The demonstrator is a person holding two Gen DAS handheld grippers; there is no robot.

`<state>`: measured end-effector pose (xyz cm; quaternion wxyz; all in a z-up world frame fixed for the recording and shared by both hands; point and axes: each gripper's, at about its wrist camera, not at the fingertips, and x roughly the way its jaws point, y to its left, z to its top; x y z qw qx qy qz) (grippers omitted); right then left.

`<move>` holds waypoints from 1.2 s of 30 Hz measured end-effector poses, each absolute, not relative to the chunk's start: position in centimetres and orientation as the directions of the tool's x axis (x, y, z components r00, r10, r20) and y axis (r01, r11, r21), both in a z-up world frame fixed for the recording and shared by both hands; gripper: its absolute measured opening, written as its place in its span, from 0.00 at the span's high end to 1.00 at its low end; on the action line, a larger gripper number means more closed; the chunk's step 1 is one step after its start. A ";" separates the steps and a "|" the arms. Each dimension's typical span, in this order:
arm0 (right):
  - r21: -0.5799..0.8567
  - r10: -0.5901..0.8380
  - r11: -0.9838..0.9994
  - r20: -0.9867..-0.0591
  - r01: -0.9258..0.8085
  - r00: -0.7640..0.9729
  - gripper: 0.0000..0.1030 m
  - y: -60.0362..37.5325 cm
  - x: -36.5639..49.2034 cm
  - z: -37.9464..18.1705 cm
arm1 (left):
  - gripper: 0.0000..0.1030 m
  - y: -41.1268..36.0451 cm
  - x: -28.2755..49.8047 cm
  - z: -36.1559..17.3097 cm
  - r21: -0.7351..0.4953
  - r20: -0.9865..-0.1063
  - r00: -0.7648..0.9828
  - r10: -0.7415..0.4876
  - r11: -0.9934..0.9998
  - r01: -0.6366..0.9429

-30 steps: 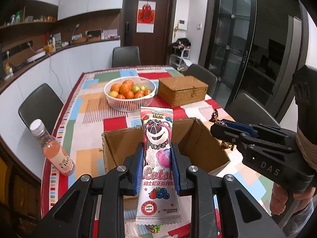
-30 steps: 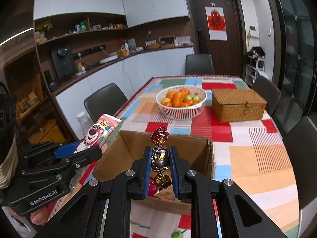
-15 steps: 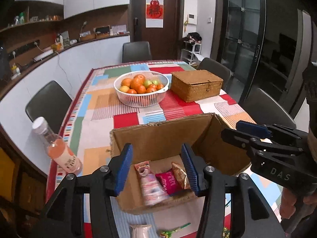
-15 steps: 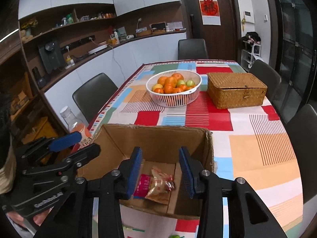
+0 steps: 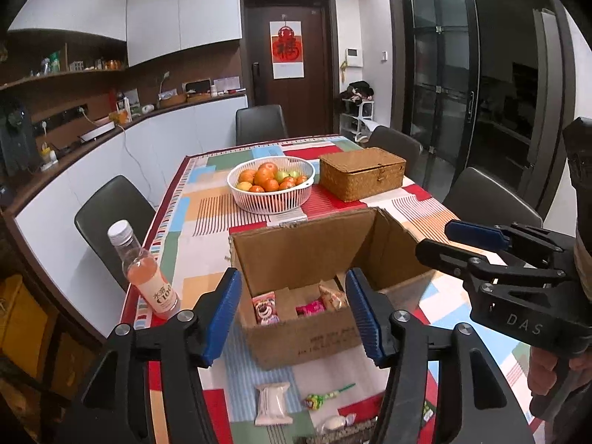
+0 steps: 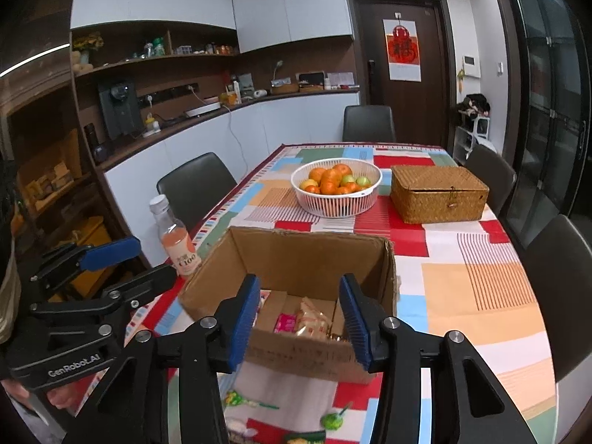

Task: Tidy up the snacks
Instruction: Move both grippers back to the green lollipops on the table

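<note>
An open cardboard box (image 5: 296, 255) (image 6: 307, 255) stands on the table, holding several snack packets, among them the pink bear packet (image 5: 264, 307) and a magenta packet (image 6: 285, 322). My left gripper (image 5: 294, 312) is open and empty, above the box's near edge. My right gripper (image 6: 299, 314) is open and empty, also above the near edge; it shows in the left wrist view (image 5: 458, 240) at the box's right. Loose snacks lie in front of the box: a white packet (image 5: 273, 403), a green lollipop (image 5: 327, 397) (image 6: 333, 420) and another lollipop (image 6: 240, 399).
A pink drink bottle (image 5: 146, 270) (image 6: 177, 236) stands left of the box near the table edge. A white basket of fruit (image 5: 272, 188) (image 6: 336, 188) and a wicker box (image 5: 360, 174) (image 6: 438, 194) sit behind it. Dark chairs surround the table (image 6: 481, 288).
Both grippers opened and dropped their snacks into the box: the bear packet from the left, the wrapped candy from the right. Both have pulled back and up from the box.
</note>
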<state>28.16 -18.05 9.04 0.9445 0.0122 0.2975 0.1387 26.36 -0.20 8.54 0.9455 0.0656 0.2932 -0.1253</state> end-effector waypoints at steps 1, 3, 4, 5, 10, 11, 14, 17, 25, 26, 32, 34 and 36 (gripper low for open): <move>0.102 0.270 0.961 -0.562 -0.258 0.782 0.55 -18.0 27.7 8.9 | 0.44 -0.2 25.6 8.4 0.054 -0.569 0.799 -0.195 0.960 0.273; 0.098 0.270 0.960 -0.566 -0.262 0.779 0.55 -18.0 26.9 8.5 | 0.43 -0.1 24.6 8.0 0.061 -0.569 0.800 -0.193 0.960 0.275; 0.094 0.268 0.960 -0.570 -0.263 0.777 0.55 -17.9 26.4 8.2 | 0.42 -0.1 24.3 7.9 0.064 -0.569 0.800 -0.191 0.959 0.274; 0.088 0.265 0.960 -0.576 -0.264 0.773 0.55 -17.9 25.9 7.8 | 0.42 -0.2 23.8 7.7 0.071 -0.571 0.800 -0.185 0.960 0.272; 0.080 0.251 0.963 -0.610 -0.256 0.752 0.55 -18.3 24.0 6.0 | 0.41 -0.2 21.8 6.1 0.088 -0.589 0.788 -0.178 0.956 0.281; 0.077 0.247 0.964 -0.615 -0.255 0.749 0.55 -18.3 23.7 5.8 | 0.40 -0.3 21.5 5.8 0.090 -0.595 0.784 -0.177 0.955 0.284; 0.077 0.238 0.966 -0.636 -0.247 0.734 0.55 -18.6 23.1 4.8 | 0.41 -0.6 20.9 4.4 0.092 -0.623 0.763 -0.172 0.953 0.289; 0.073 0.226 0.969 -0.654 -0.237 0.722 0.55 -18.9 22.6 3.9 | 0.40 -0.7 20.6 3.1 0.088 -0.654 0.737 -0.172 0.950 0.300; 0.071 0.198 0.974 -0.720 -0.213 0.665 0.55 -19.1 22.0 0.8 | 0.40 -0.3 20.2 -0.7 0.071 -0.729 0.666 -0.158 0.950 0.303; 0.071 0.193 0.975 -0.730 -0.209 0.655 0.55 -19.0 22.0 0.2 | 0.40 -0.3 20.2 -1.4 0.068 -0.742 0.652 -0.156 0.950 0.305; 0.058 0.166 0.979 -0.775 -0.193 0.610 0.55 -19.0 22.2 -2.1 | 0.41 0.1 20.4 -4.3 0.055 -0.793 0.592 -0.144 0.951 0.304; 0.057 0.159 0.981 -0.790 -0.187 0.591 0.55 -19.0 22.4 -2.9 | 0.41 0.2 20.8 -5.2 0.046 -0.806 0.574 -0.144 0.952 0.303; 0.060 0.156 0.981 -0.804 -0.184 0.574 0.55 -19.0 22.7 -3.6 | 0.41 0.1 21.1 -5.8 0.044 -0.810 0.568 -0.142 0.952 0.301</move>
